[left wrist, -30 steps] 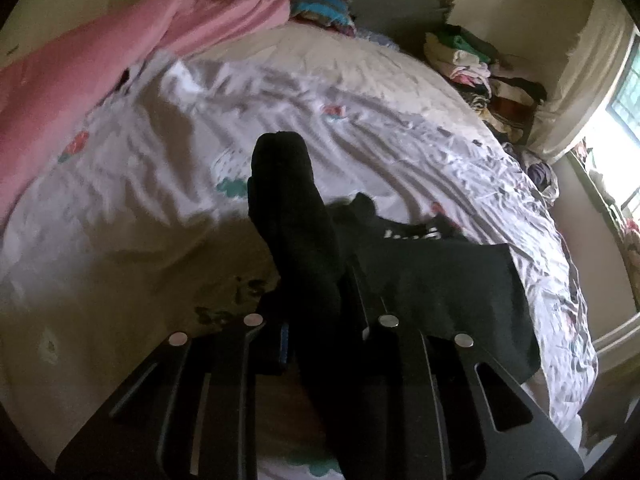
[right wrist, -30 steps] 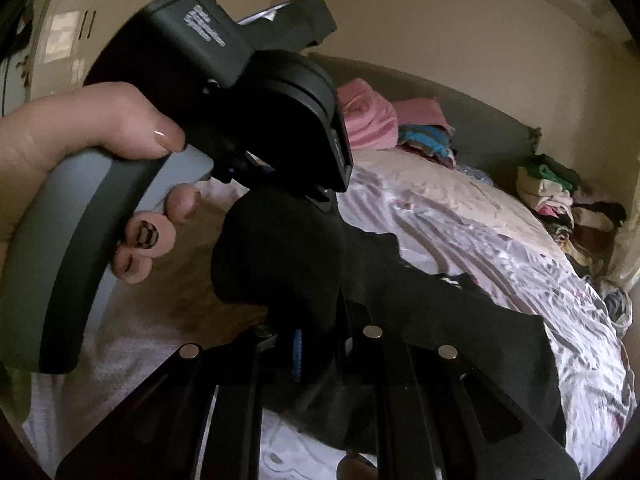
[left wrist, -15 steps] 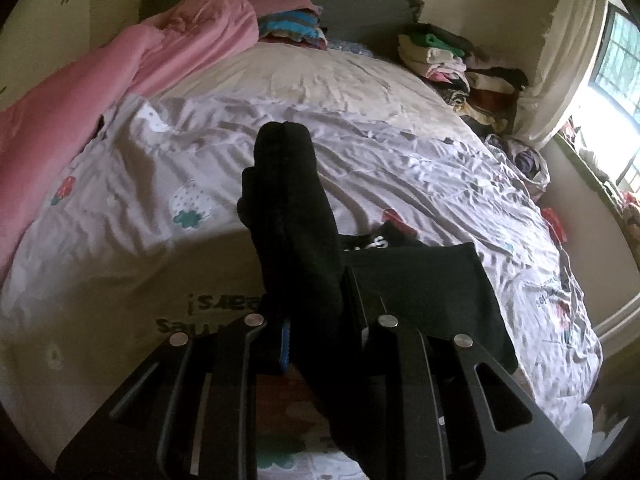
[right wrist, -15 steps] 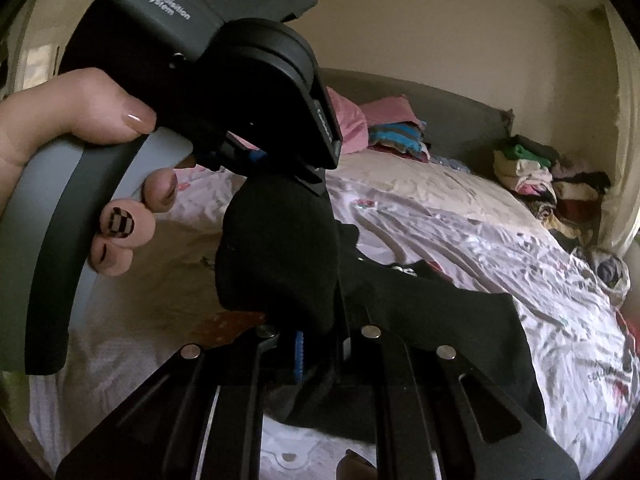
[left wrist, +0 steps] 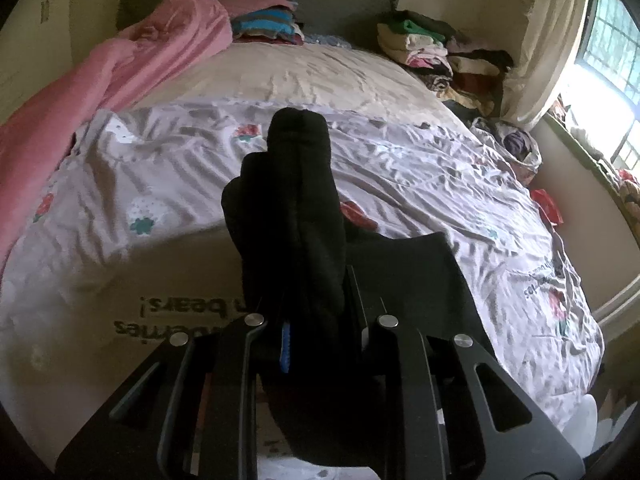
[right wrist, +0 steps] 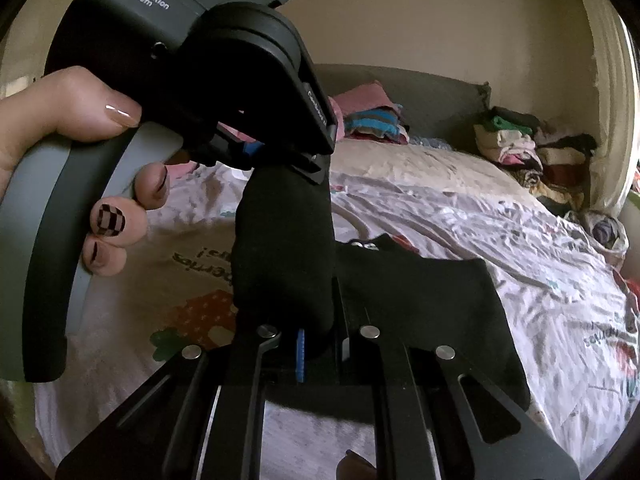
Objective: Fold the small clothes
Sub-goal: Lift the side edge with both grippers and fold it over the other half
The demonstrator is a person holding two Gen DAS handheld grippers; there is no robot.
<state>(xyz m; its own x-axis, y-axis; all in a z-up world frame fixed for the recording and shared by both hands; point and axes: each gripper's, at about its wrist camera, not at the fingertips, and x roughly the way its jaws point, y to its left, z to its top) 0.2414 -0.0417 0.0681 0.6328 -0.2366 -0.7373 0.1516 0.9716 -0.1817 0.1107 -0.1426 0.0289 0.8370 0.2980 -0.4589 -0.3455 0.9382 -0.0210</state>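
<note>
Currently your 2 grippers, left gripper (left wrist: 316, 312) and right gripper (right wrist: 320, 332), each pinch the black garment (left wrist: 292, 216), lifted above the bed (left wrist: 420, 184); folding looks only partly done, not yet laid flat.

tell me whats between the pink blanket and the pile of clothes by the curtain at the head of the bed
In the left wrist view, a small stack of striped folded clothes sits between the pink blanket and the clothes pile, with bare grey headboard beyond.

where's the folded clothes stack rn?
The folded clothes stack sits at the far right corner of the bed, against the grey headboard beside the curtain; the right wrist view shows it upper right too.
</note>
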